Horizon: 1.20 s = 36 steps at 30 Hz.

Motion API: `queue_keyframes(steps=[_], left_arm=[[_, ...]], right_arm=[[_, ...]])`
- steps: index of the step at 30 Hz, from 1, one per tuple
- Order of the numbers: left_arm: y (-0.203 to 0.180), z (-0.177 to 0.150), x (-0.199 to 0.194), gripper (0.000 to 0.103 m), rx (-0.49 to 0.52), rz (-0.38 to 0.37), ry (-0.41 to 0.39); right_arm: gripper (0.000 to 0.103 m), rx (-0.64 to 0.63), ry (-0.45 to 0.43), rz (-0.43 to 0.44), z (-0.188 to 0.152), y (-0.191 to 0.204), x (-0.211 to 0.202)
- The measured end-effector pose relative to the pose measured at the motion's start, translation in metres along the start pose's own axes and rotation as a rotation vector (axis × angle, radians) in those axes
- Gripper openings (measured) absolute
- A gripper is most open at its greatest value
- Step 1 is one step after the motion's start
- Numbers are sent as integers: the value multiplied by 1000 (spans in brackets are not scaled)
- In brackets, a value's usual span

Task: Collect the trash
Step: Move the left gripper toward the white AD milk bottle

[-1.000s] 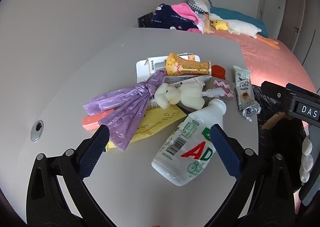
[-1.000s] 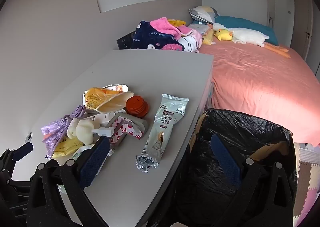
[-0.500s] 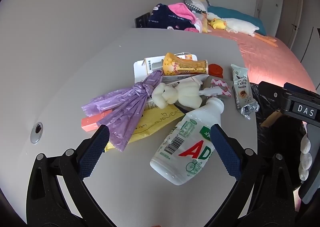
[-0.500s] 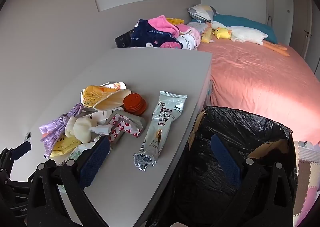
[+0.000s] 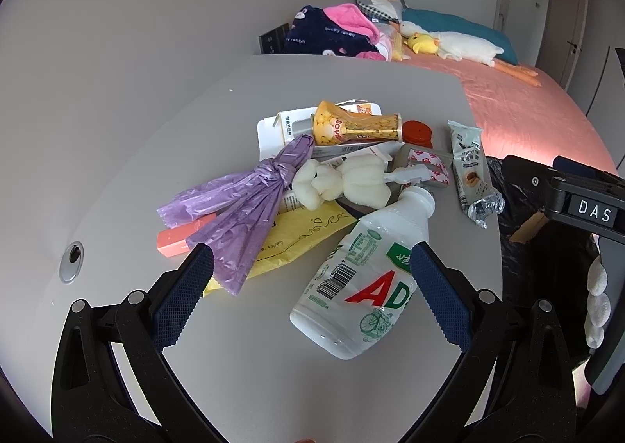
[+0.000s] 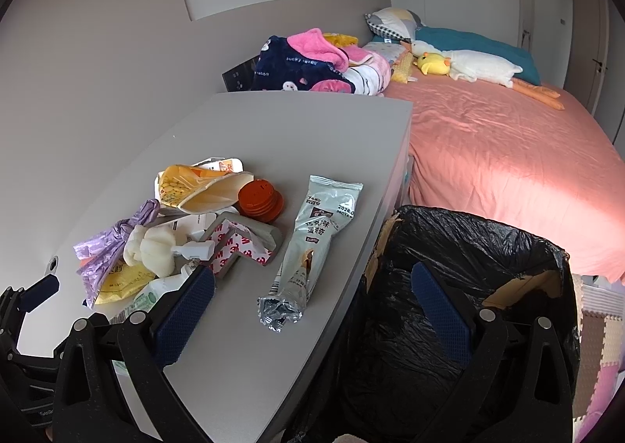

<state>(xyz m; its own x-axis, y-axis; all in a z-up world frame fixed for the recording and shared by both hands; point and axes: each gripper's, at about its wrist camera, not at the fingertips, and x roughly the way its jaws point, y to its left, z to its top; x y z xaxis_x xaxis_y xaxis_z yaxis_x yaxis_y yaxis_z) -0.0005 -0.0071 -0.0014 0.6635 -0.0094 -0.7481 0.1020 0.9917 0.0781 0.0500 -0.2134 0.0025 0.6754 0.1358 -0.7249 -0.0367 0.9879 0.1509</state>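
A pile of trash lies on the grey table (image 5: 195, 138). A white AD bottle (image 5: 363, 279) lies on its side nearest me, partly between the fingers of my open left gripper (image 5: 308, 294). Behind it are a purple plastic bag (image 5: 242, 200), a yellow packet (image 5: 297, 236), a white foam piece (image 5: 343, 181), a yellow snack cup (image 5: 359, 126) and a silver wrapper (image 5: 468, 169). My right gripper (image 6: 308, 310) stands open over the table edge, with the silver wrapper (image 6: 312, 243) just ahead. The black-lined bin (image 6: 468, 259) stands beside the table.
A pink bed (image 6: 488, 154) with folded clothes (image 6: 312, 64) and a plush duck (image 6: 433, 64) lies beyond the table. A red lid stack (image 6: 261, 199) and 3M tape backing (image 6: 238, 247) sit in the pile. A cable grommet (image 5: 72, 255) is set in the table's left.
Both grippers have drifted slightly; the trash pile sits a little lower and nearer in both views. Nothing was grasped or released.
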Motion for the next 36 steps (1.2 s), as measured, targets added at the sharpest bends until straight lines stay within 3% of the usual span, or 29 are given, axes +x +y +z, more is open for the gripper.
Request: queue_keyframes(steps=[36], left_arm=[[-7, -4, 2, 97, 26, -8, 14]], right_arm=[[100, -7, 9, -14, 0, 0, 1]])
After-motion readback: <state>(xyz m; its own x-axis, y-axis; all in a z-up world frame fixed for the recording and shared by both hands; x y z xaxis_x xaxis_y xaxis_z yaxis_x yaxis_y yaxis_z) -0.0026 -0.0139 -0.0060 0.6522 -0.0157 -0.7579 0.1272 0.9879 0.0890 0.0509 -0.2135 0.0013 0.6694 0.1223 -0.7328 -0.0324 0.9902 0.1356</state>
